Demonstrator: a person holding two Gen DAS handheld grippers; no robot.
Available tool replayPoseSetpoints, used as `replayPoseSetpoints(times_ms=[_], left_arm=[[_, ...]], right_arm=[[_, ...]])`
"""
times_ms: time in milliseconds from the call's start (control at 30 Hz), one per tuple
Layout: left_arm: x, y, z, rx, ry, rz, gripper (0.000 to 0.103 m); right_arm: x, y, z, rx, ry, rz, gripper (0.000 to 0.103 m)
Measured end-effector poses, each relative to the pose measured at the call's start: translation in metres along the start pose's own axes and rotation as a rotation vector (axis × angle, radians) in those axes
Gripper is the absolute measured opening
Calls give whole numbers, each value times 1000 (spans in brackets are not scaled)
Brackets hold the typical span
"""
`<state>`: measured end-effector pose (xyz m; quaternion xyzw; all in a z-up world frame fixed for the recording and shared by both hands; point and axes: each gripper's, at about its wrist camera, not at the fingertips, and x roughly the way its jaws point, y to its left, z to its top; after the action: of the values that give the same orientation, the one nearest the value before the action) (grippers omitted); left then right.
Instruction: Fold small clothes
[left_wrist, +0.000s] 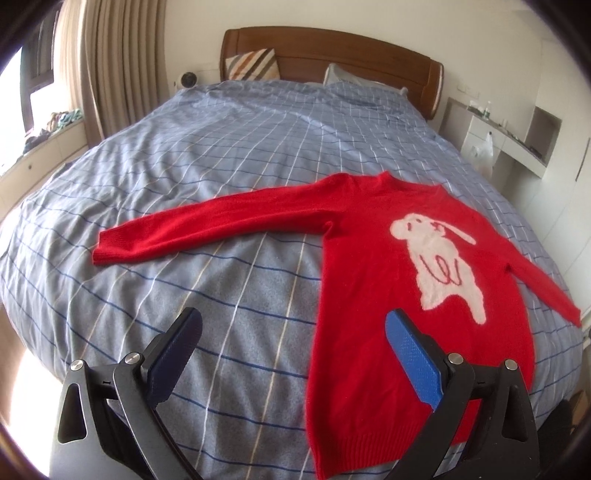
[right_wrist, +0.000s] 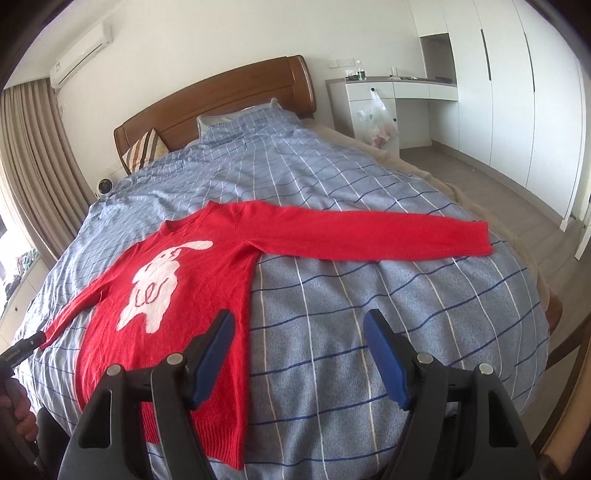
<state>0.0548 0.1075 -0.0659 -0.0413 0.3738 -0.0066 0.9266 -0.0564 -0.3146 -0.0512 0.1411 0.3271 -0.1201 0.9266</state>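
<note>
A small red sweater (left_wrist: 369, 258) with a white rabbit on its front lies flat and face up on the blue checked bed cover (left_wrist: 221, 147), both sleeves spread out sideways. My left gripper (left_wrist: 293, 317) hangs open above the sweater's left side near the hem, one finger over the knit and the other over bare cover, holding nothing. In the right wrist view the sweater (right_wrist: 207, 280) lies to the left, and its long sleeve (right_wrist: 369, 236) reaches right. My right gripper (right_wrist: 300, 317) is open above the sweater's right edge, with nothing between its fingers.
A wooden headboard (left_wrist: 332, 48) and pillows (left_wrist: 253, 64) are at the far end of the bed. Curtains (left_wrist: 107, 74) hang on the left. A white desk with a plastic bag (right_wrist: 376, 118) and wardrobes (right_wrist: 517, 92) stand on the right. A person's hand (right_wrist: 18, 406) shows at the left edge.
</note>
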Motion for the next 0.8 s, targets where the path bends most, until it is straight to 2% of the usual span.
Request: replayPoseSetpoints(times_ms=[67, 233, 400, 567, 700, 800], left_arm=[[4, 5, -2, -1, -2, 22, 100], [10, 26, -14, -93, 20, 19, 100], [17, 32, -26, -81, 31, 51, 100], [14, 23, -27, -60, 21, 37, 100], [12, 14, -25, -32, 17, 24, 100], [9, 11, -24, -27, 18, 13, 100]], right_arm=[[-2, 3, 1, -23, -2, -11, 72], [-3, 10, 5, -60, 2, -3, 72], [-2, 24, 3, -54, -41, 32, 72], [14, 29, -11, -30, 5, 77, 72], [30, 7, -10, 8, 33, 93, 72], [38, -35, 11, 104, -8, 86, 72]])
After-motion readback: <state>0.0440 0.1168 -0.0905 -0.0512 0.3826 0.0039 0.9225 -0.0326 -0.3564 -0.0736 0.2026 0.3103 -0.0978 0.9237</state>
